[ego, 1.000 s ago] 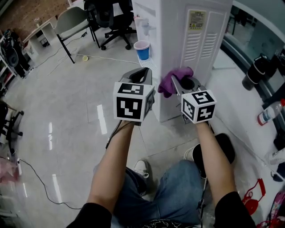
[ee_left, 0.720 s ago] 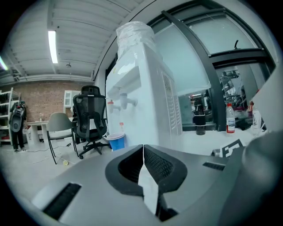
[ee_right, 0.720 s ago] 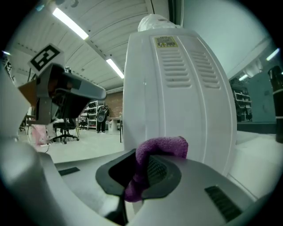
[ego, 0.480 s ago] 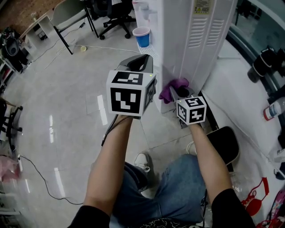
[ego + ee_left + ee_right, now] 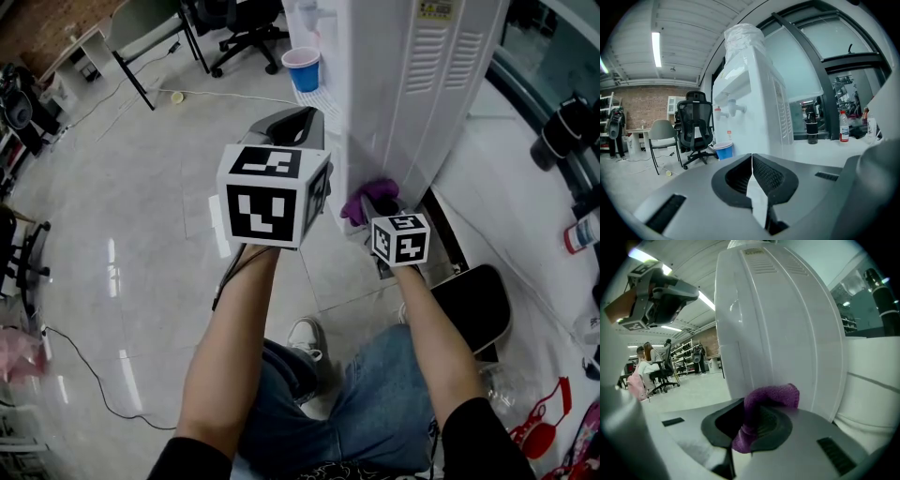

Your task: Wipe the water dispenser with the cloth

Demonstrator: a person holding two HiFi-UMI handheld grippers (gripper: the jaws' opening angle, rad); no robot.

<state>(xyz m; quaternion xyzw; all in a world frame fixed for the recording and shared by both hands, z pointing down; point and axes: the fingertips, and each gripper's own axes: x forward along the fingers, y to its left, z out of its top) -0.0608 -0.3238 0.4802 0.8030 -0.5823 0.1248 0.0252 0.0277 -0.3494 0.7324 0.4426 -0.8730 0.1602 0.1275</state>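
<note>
Cloth (image 5: 768, 401): purple, pressing against lower side panel of water dispenser (image 5: 412, 84), near the floor (image 5: 141, 206).
Right gripper (image 5: 749, 425): clamping the Cloth, wad sticking out past the tips.
Left gripper (image 5: 752, 174): hanging clenched, nothing in it, apart from the water dispenser.
Blue cup (image 5: 303, 68): sitting on the drip tray (image 5: 323, 101); contents not showing.

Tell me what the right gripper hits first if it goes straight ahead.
The white side of the water dispenser, close ahead of the right gripper; the purple cloth clamped in its jaws would meet it first, perhaps touching.
</note>
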